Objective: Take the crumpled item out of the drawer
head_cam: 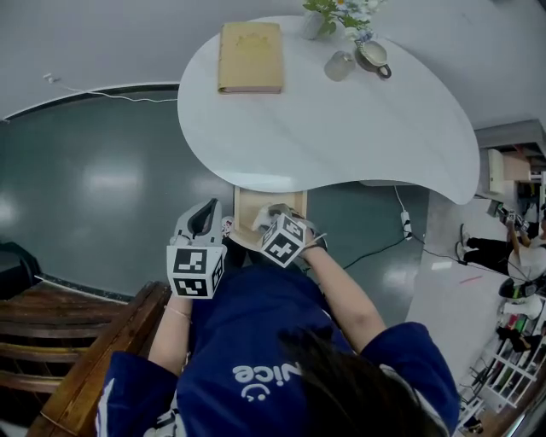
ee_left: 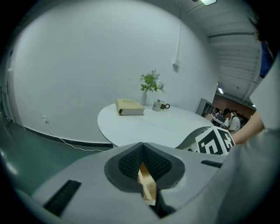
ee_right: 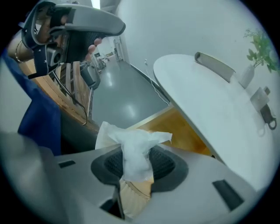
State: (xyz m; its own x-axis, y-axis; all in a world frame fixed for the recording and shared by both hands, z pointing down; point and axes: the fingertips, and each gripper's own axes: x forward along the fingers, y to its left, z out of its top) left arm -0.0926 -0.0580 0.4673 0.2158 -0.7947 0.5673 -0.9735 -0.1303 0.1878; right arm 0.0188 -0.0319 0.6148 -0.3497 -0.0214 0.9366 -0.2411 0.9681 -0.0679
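Observation:
The crumpled item is a white tissue (ee_right: 133,148), pinched between the pads of my right gripper (ee_right: 135,162) with its loose end sticking up above them. Behind it, the wooden drawer (ee_right: 179,131) stands pulled out from under the white table (ee_right: 210,96). In the head view, the right gripper (head_cam: 270,217) hovers over the open drawer (head_cam: 246,205) at the table's (head_cam: 341,128) near edge. My left gripper (head_cam: 205,213) is just left of the drawer. In its own view the left gripper (ee_left: 142,148) has its tips together with nothing held.
On the table's far side lie a tan book (head_cam: 250,56), a glass (head_cam: 339,66), a mug (head_cam: 374,58) and a vase with a plant (head_cam: 337,15). A wooden bench (head_cam: 60,341) stands to my left. A cable (head_cam: 375,252) runs across the floor on the right.

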